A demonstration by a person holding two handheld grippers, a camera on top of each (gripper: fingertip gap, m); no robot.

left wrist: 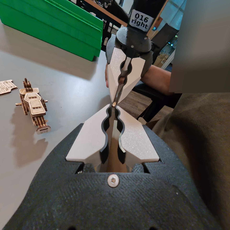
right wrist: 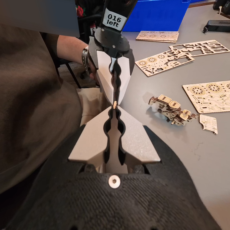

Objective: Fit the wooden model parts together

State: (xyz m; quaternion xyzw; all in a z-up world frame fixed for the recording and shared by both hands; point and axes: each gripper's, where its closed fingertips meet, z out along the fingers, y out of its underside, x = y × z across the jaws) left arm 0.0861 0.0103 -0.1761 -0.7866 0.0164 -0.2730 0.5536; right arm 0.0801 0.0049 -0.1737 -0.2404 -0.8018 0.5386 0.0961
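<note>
A tiny pale wooden part (left wrist: pixel 113 104) sits between the tips of both grippers, which meet tip to tip over the person's lap, just off the table edge. My left gripper (left wrist: pixel 113 107) is shut on one end of it. My right gripper (left wrist: pixel 116 101) is shut on the other end. In the right wrist view the part (right wrist: pixel 115 105) shows edge-on between my right gripper (right wrist: pixel 114 108) and the left gripper (right wrist: pixel 116 101). A partly built wooden model (left wrist: pixel 33 105) lies on the grey table (left wrist: pixel 69 89), apart from both grippers. It also shows in the right wrist view (right wrist: pixel 171 109).
Laser-cut wooden sheets (right wrist: pixel 164 63) (right wrist: pixel 210 97) and a small sheet fragment (right wrist: pixel 209 123) lie on the table beyond the model. A green bin (left wrist: pixel 56 27), a blue bin (right wrist: pixel 155 14) and a black case (right wrist: pixel 217 26) stand at the back. The person's forearm (right wrist: pixel 69 49) is close by. Less than 4 cm separates the two grippers' tips.
</note>
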